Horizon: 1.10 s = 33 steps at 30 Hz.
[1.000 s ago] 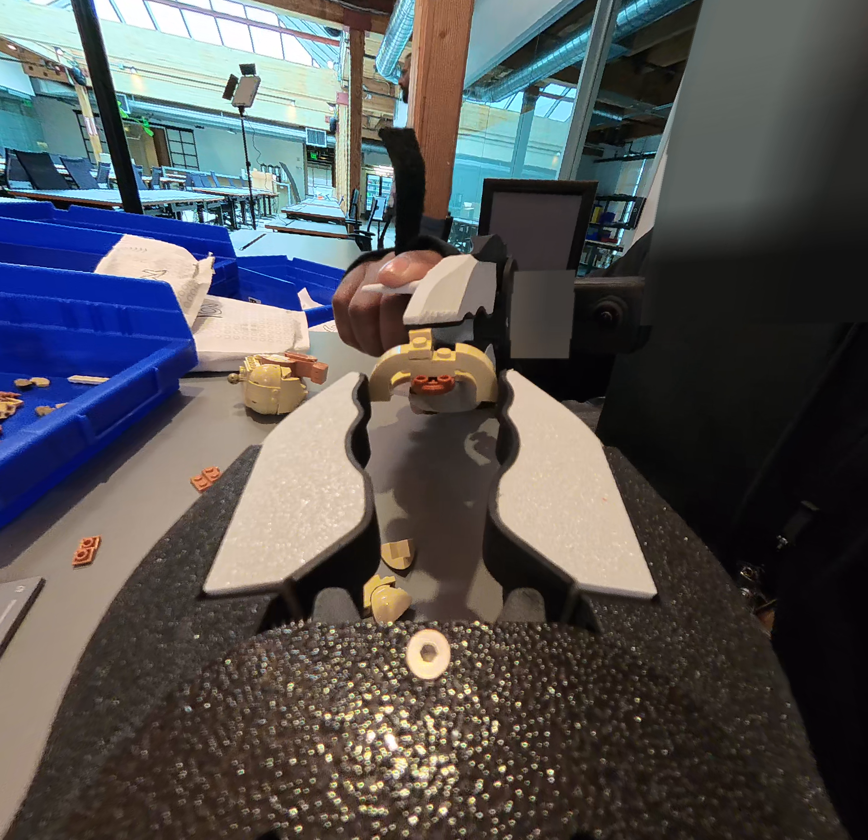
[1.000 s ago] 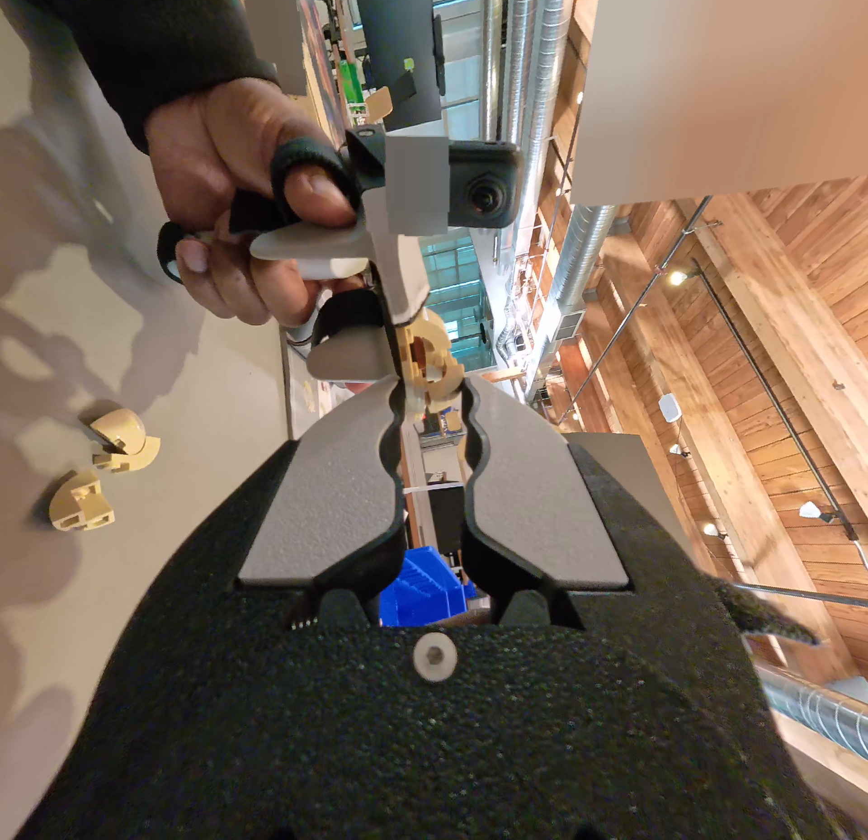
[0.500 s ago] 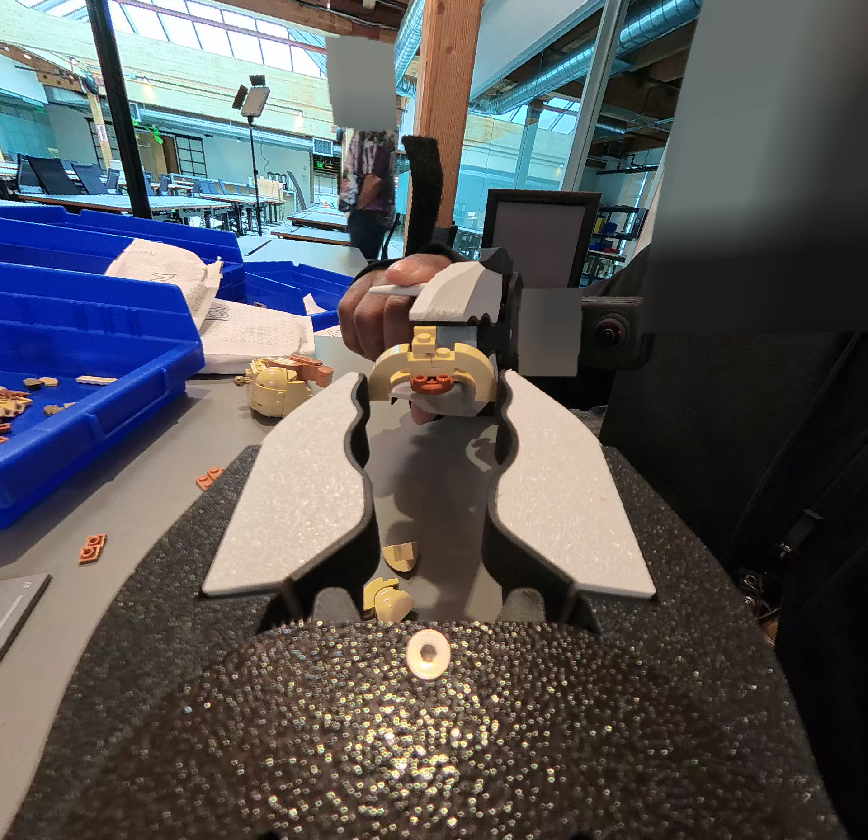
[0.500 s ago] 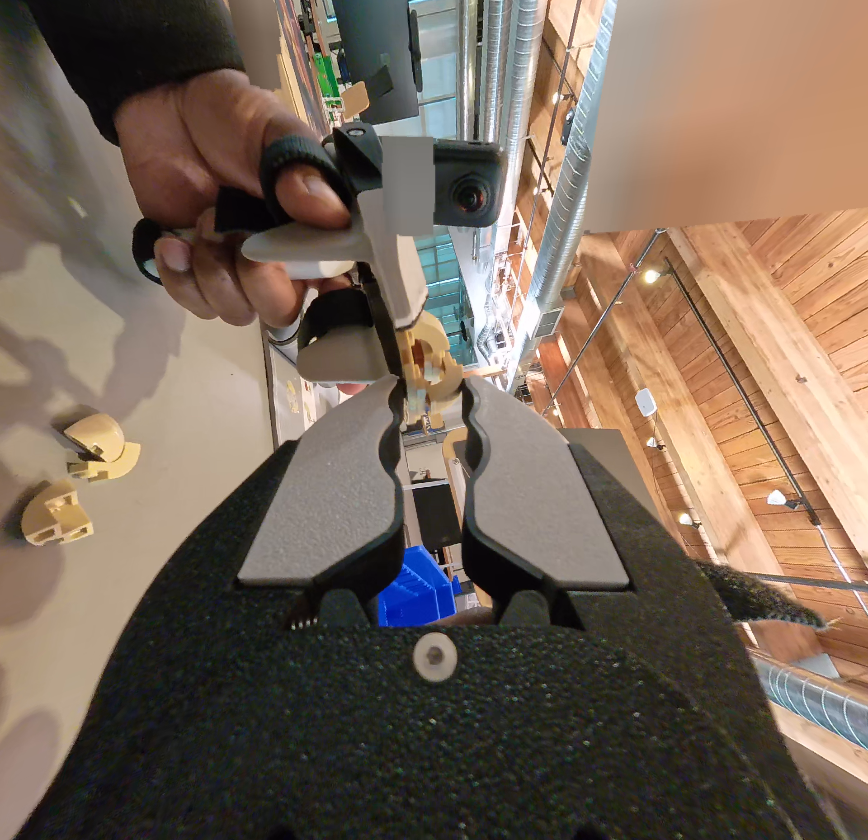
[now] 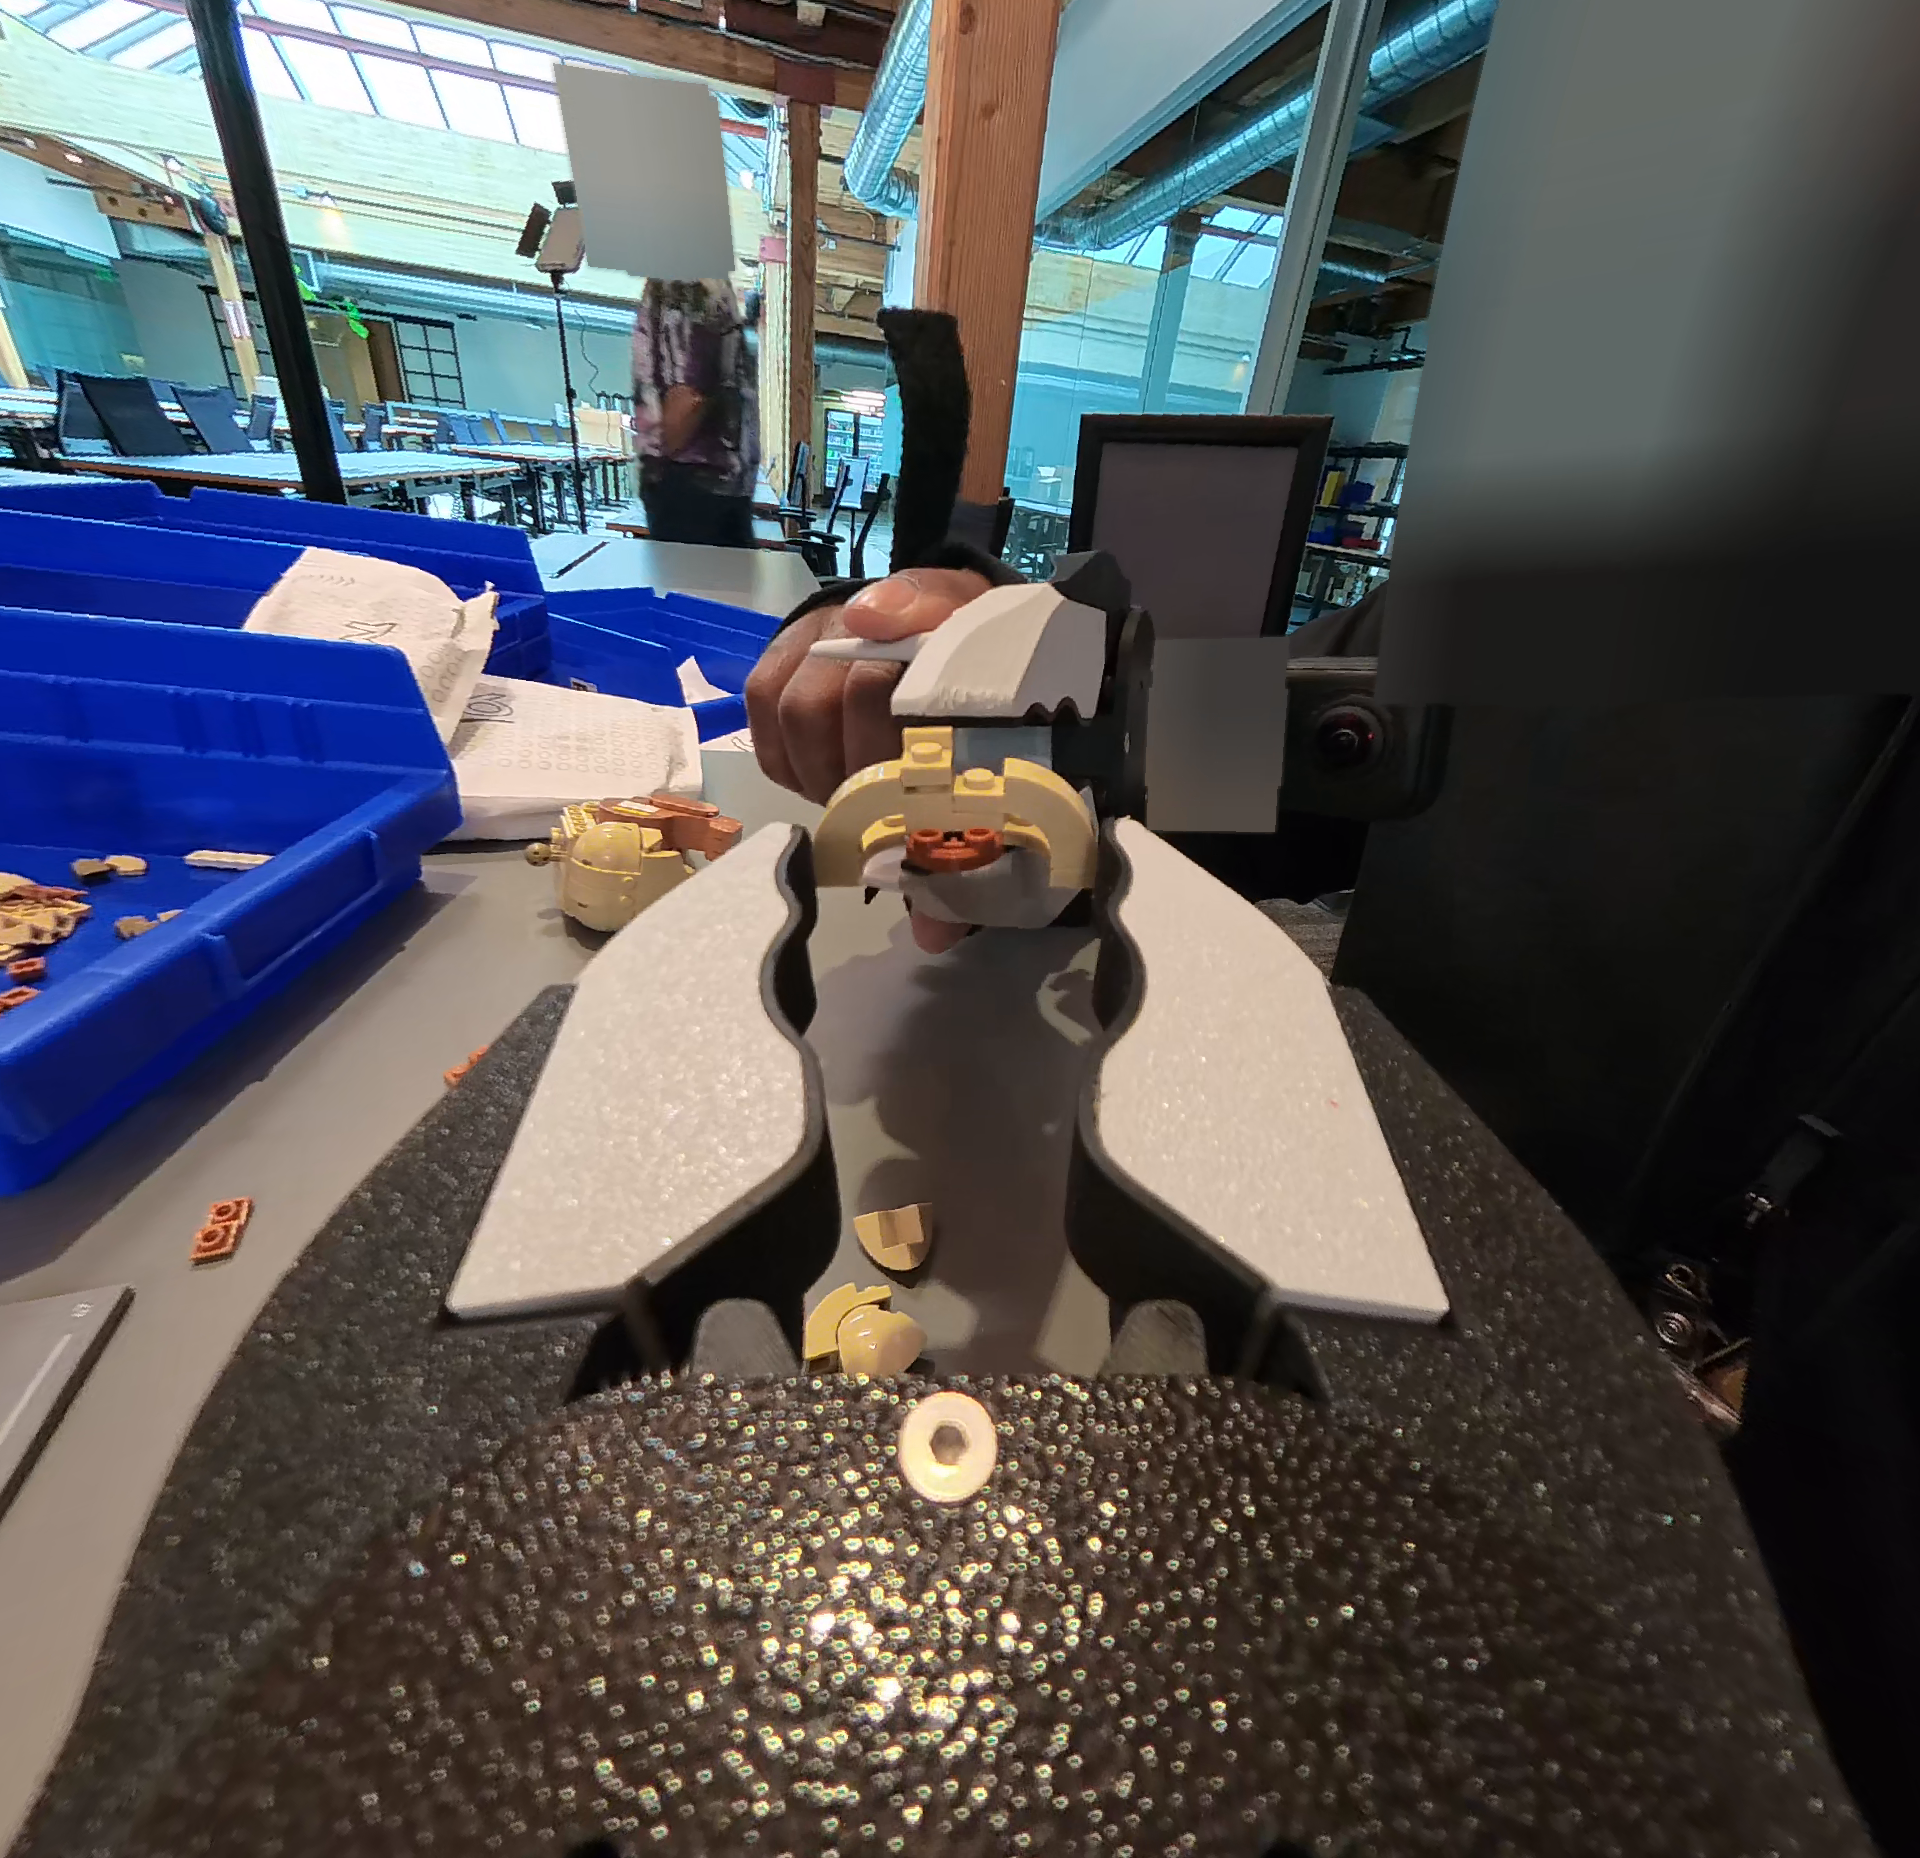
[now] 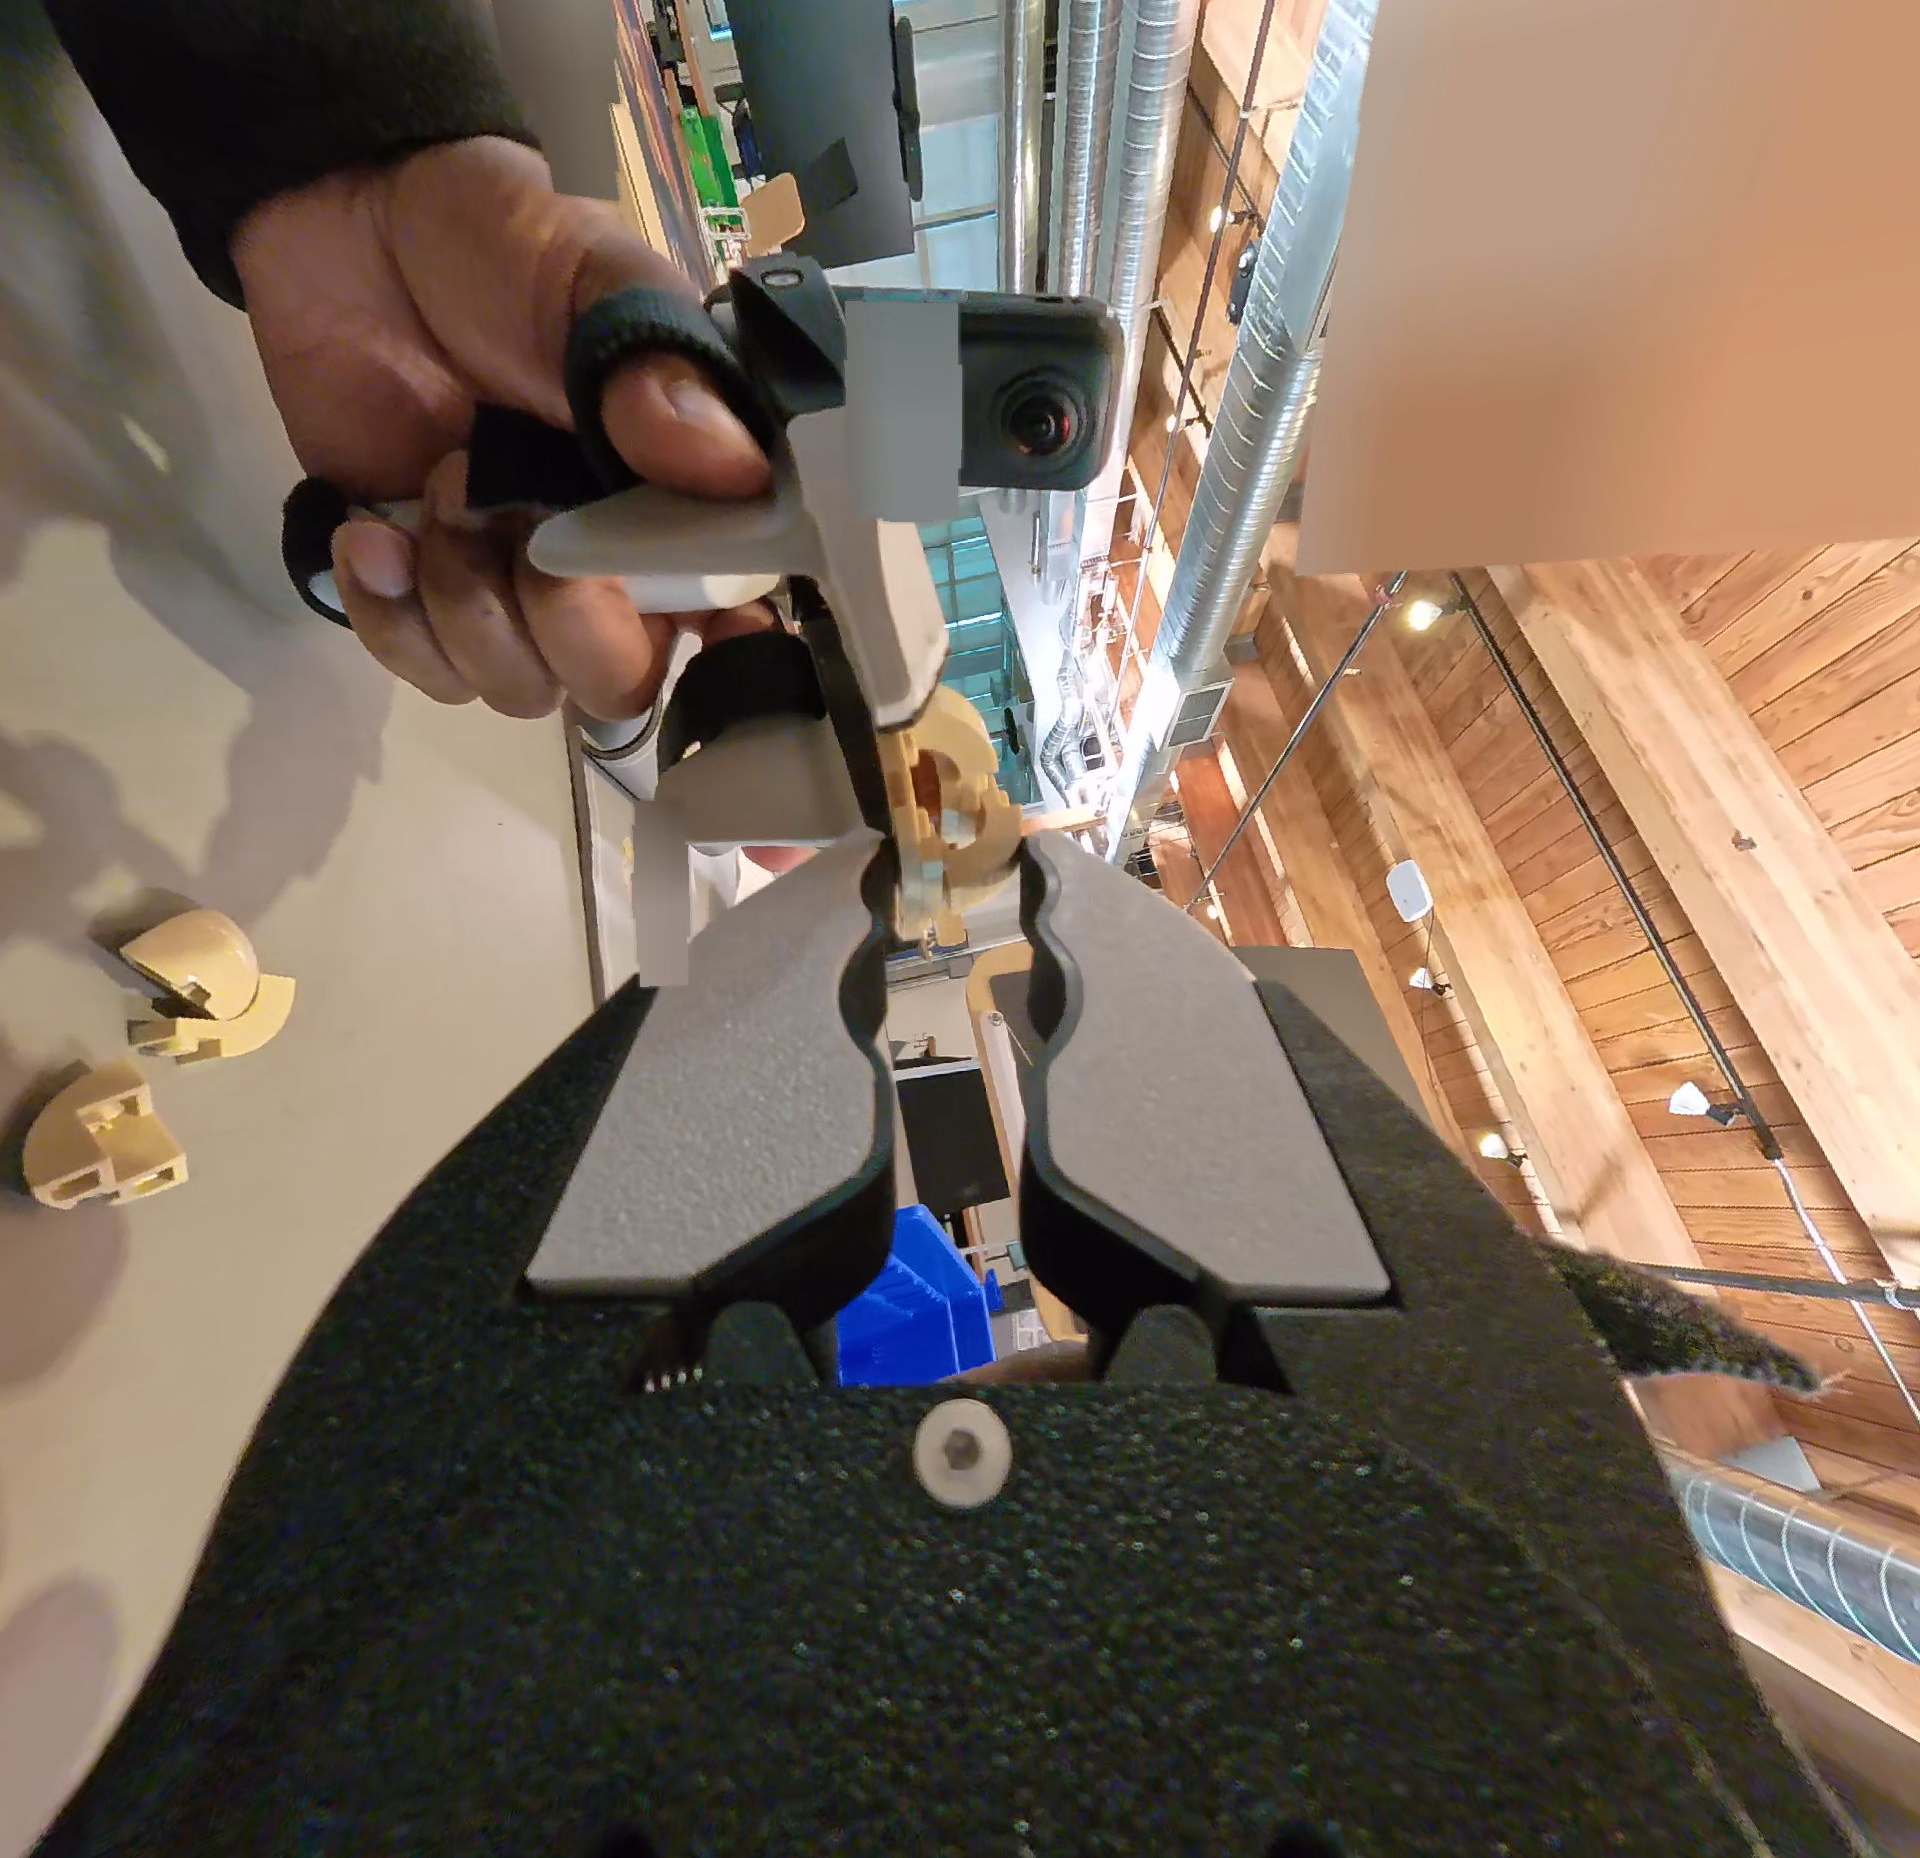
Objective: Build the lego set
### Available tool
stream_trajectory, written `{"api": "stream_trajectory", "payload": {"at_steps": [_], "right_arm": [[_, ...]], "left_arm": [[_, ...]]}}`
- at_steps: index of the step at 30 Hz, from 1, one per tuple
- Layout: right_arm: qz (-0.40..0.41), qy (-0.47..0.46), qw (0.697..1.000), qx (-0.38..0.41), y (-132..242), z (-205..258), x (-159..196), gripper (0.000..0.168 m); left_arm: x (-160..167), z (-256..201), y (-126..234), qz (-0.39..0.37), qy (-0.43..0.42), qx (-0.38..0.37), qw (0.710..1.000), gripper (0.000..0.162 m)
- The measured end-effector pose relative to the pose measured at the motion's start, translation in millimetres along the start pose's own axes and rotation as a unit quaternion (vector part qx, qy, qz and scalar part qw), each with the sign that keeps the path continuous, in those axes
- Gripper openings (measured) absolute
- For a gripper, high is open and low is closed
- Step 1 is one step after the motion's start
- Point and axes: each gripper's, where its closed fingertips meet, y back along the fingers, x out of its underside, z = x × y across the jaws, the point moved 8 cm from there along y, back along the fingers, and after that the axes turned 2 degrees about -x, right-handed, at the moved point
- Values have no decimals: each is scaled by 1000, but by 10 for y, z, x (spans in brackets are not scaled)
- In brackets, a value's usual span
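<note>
A tan arch assembly (image 5: 951, 821) with a small brown piece under it is held in the air above the grey table (image 5: 343, 1060). My left gripper (image 5: 951, 873) closes on its two ends. My right gripper (image 6: 956, 873) comes in from the far side and clamps the assembly (image 6: 951, 800) top and bottom; its fingers (image 5: 977, 665) show in the left wrist view. Two loose tan curved pieces (image 5: 894, 1237) (image 5: 862, 1335) lie on the table below; they also show in the right wrist view (image 6: 203, 967) (image 6: 99, 1143).
A partly built tan and brown model (image 5: 623, 858) sits on the table to the left. Blue bins (image 5: 260, 769) with small parts and white bags (image 5: 582, 748) stand further left. Small brown plates (image 5: 220, 1229) lie near the bin. A person stands in the background. My two grippers' fingertips are within a few centimetres of each other.
Both grippers keep the same hold on the arch assembly, which has barely shifted. A person has walked into view in the background.
</note>
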Motion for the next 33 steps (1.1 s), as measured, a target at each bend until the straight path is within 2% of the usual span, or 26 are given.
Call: {"api": "stream_trajectory", "payload": {"at_steps": [24, 31, 33], "right_arm": [[14, -1, 1000, -28, 24, -36, -19, 19], [-2, -11, 1000, 7, 22, -14, 6, 20], [-2, -17, 1000, 13, 19, -16, 18, 32]], "left_arm": [[8, -25, -25, 6, -10, 5, 1000, 51], [-25, -23, -23, 4, -14, -1, 1000, 51], [-25, -9, -3, 5, -11, -4, 1000, 51]]}}
